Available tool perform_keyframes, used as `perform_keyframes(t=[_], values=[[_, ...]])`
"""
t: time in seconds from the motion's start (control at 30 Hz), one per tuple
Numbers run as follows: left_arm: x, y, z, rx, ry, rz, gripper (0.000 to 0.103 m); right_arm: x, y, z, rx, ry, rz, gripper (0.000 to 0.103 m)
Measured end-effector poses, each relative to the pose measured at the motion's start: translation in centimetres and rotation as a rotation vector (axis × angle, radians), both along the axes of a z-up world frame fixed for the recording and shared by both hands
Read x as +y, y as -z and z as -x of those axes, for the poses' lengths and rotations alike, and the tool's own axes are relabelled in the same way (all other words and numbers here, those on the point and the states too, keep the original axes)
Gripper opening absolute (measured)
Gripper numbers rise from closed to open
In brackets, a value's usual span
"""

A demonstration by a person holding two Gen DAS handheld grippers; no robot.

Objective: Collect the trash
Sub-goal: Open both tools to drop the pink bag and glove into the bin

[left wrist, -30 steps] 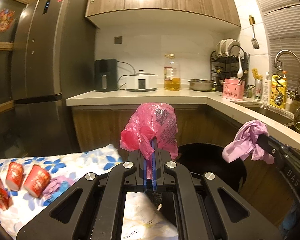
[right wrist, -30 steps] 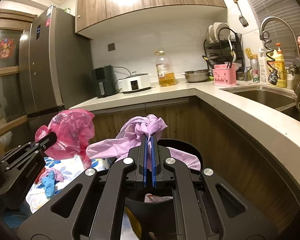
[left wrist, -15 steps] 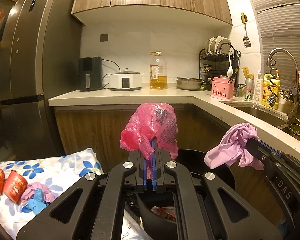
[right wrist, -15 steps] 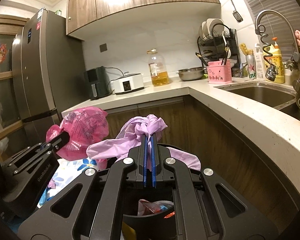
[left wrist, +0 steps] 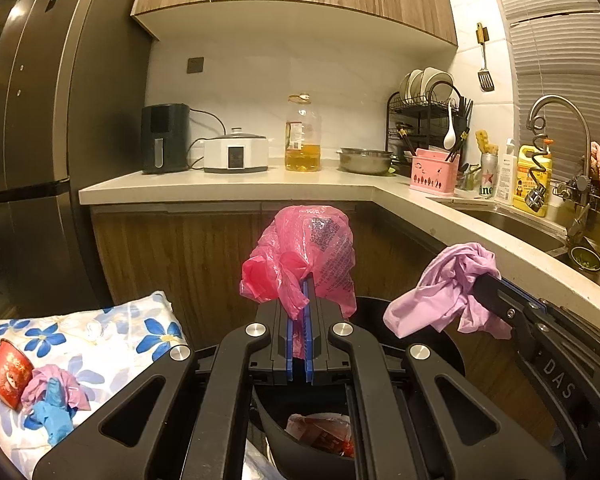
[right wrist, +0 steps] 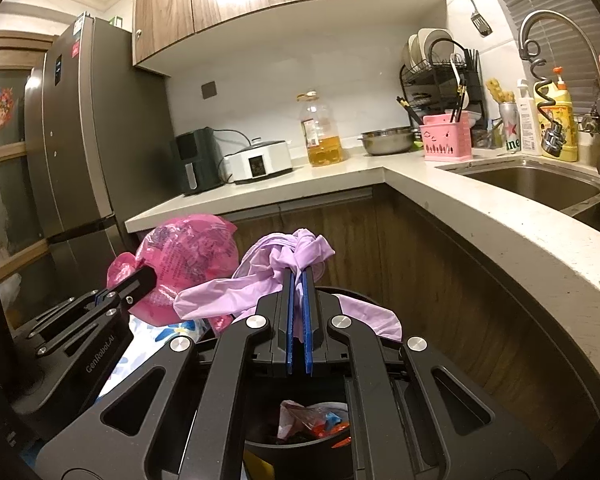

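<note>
From the left wrist camera, the left gripper (left wrist: 299, 280) was clenched on a crumpled pink plastic bag (left wrist: 306, 256), held up above the black trash bin (left wrist: 440, 344), whose inside showed wrappers. The right gripper (left wrist: 476, 280) came in from the right, gripping a lilac glove (left wrist: 444, 288) over the bin's far rim. On the floral cloth (left wrist: 100, 328) at the left lay red paper cups (left wrist: 8, 368) beside a purple and blue glove wad (left wrist: 52, 396).

From the right wrist camera, the right gripper (right wrist: 298, 276) was pinching the lilac glove (right wrist: 260, 276) above the bin (right wrist: 300, 452). The left gripper (right wrist: 148, 276) held the pink bag (right wrist: 188, 256) just beside it, in front of the counter (right wrist: 480, 216).
</note>
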State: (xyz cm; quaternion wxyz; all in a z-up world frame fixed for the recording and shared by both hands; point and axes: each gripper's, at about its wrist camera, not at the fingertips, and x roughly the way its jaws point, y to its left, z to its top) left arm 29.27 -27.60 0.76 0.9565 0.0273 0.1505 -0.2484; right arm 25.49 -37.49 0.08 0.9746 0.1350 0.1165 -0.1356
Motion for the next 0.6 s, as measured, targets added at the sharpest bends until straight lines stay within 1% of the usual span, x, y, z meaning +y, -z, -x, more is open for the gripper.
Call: perform_keyframes(t=[0.23, 0.27, 0.33, 0.37, 0.4, 0.43, 0.47, 0.53, 0.6], values=[[-0.1, 0.5, -0.6, 0.023, 0.024, -0.001, 0.005, -0.1, 0.2, -0.7, 0.01, -0.016, -0.004, 0.006], [-0.1, 0.6, -0.7, 0.025, 0.026, -0.002, 0.008, -0.2, 0.2, -0.8, 0.013, -0.018, -0.004, 0.006], [-0.1, 0.7, -0.8, 0.029, 0.031, -0.001, 0.012, -0.3, 0.3, -0.9, 0.019, -0.019, -0.008, 0.009], [-0.1, 0.7, -0.9, 0.033, 0.032, -0.001, 0.013, -0.4, 0.3, -1.0, 0.023, -0.02, -0.011, 0.01], [-0.1, 0.8, -0.9, 0.036, 0.034, 0.0, 0.014, -0.5, 0.4, -1.2, 0.027, -0.022, -0.015, 0.013], [0.0, 0.9, -0.9, 0.041, 0.036, 0.001, 0.017, -0.6, 0.4, -1.2, 0.032, -0.021, -0.017, 0.018], [0.1, 1.0, -1.0, 0.044, 0.036, 0.003, 0.023, -0.7, 0.5, -1.3, 0.036, -0.018, -0.017, 0.02], [0.4, 1.1, -1.0, 0.044, 0.031, 0.01, 0.032, -0.8, 0.6, -1.3, 0.036, -0.013, -0.018, 0.03], [0.7, 1.2, -1.1, 0.048, 0.026, 0.021, 0.037, -1.0, 0.7, -1.1, 0.035, -0.004, -0.021, 0.035]])
